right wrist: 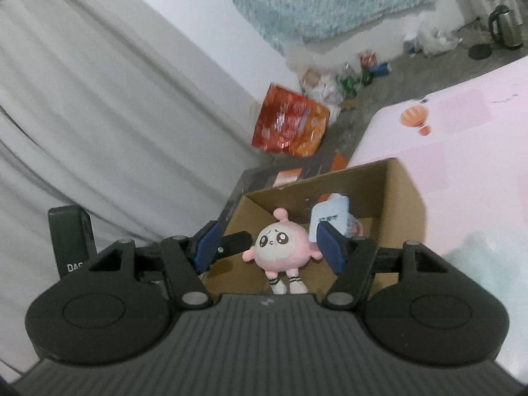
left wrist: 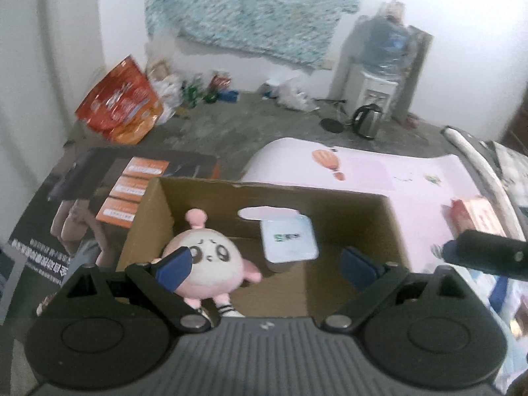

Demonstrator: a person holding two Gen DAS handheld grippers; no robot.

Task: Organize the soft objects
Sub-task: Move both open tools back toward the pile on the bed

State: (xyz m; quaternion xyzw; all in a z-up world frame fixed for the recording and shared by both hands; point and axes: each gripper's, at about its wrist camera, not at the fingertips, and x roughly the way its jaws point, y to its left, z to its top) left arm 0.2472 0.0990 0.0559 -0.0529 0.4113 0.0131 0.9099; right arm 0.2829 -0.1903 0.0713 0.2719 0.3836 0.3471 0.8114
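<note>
Our left tong (left wrist: 265, 264) partly hides the plush toy (left wrist: 211, 257); both left and right tongs (right wrist: 269, 244) gape released above the cardboard box (left wrist: 389, 224).

Ahead of the claws, a pink sheet (left wrist: 412, 178) with a balloon print carries an open cardboard box (left wrist: 359, 204), a red packet (left wrist: 475, 214) lying to the box's right, and a dark poster (left wrist: 109, 178) at its left.

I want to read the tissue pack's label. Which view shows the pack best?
The left wrist view: the tissue pack faces the camera in the cardboard box, label side visible though blurred. In the right wrist view it stands edge-on, partly hidden behind a finger of the right claw.
</note>
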